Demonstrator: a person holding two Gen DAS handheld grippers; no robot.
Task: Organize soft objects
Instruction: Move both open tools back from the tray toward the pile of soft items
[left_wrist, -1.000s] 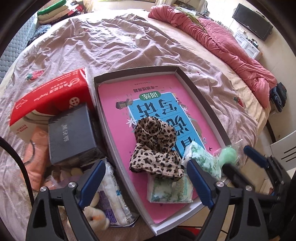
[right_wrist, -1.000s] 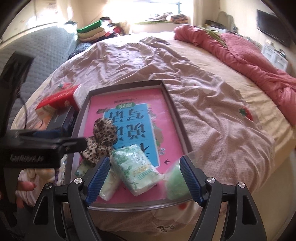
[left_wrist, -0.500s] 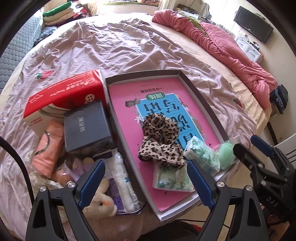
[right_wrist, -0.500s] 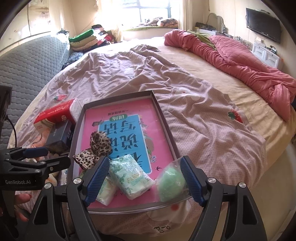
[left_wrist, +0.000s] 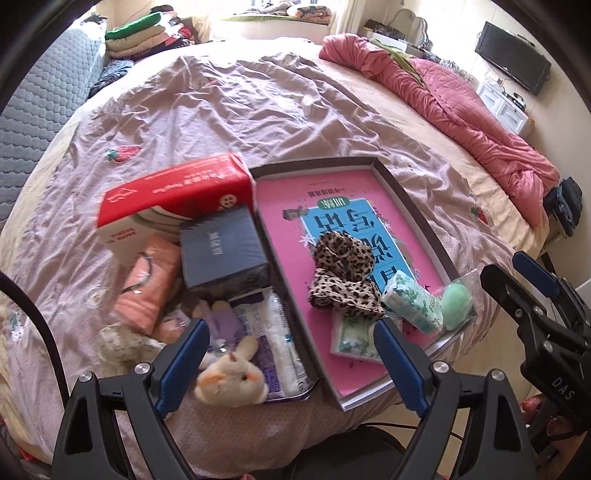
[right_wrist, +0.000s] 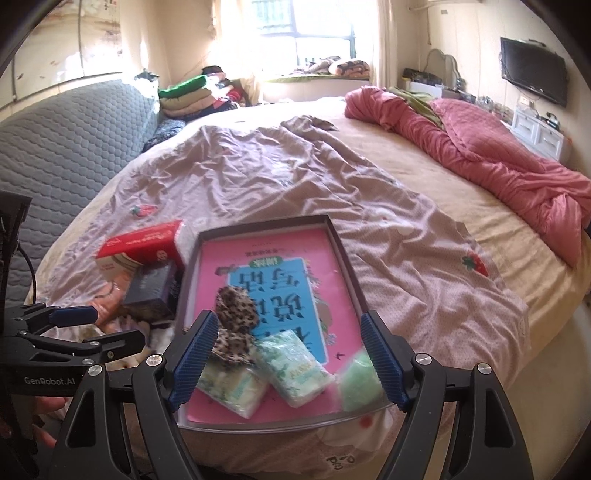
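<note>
On the bed we've got both hand-held grippers, left (left_wrist: 288, 360) and right (right_wrist: 286, 360), released and empty between picks, tray (left_wrist: 417, 210) part-filled, plush bunny (left_wrist: 232, 376) beside it probably next

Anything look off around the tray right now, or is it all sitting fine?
One thing: the green puff in its clear bag sits on the tray's near right corner, the bag lapping over the rim, so it might slide off. The leopard scrunchie and both tissue packs lie flat inside.
</note>
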